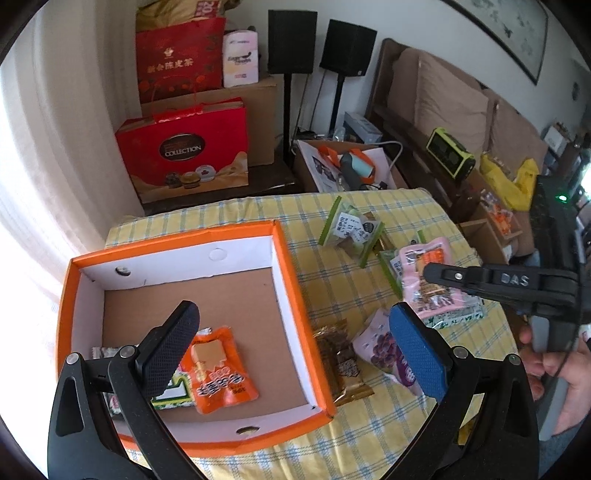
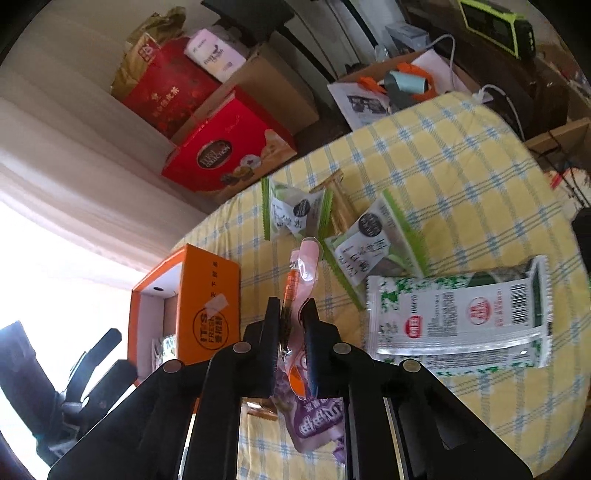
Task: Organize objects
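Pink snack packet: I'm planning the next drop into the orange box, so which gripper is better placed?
Right. The right gripper already clamps the pink snack packet, beside the orange box. The left gripper hovers open and empty.

Bright curtained window [image 1: 33,155]; white wall [image 1: 406,22]; cushioned wooden sofa [image 1: 443,96].

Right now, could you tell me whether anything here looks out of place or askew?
Nothing is spilled or damaged. Snack packets lie scattered and overlapping on the checked tablecloth beside the orange box, where only two have been put. The right claw grips a pink packet edge-on.
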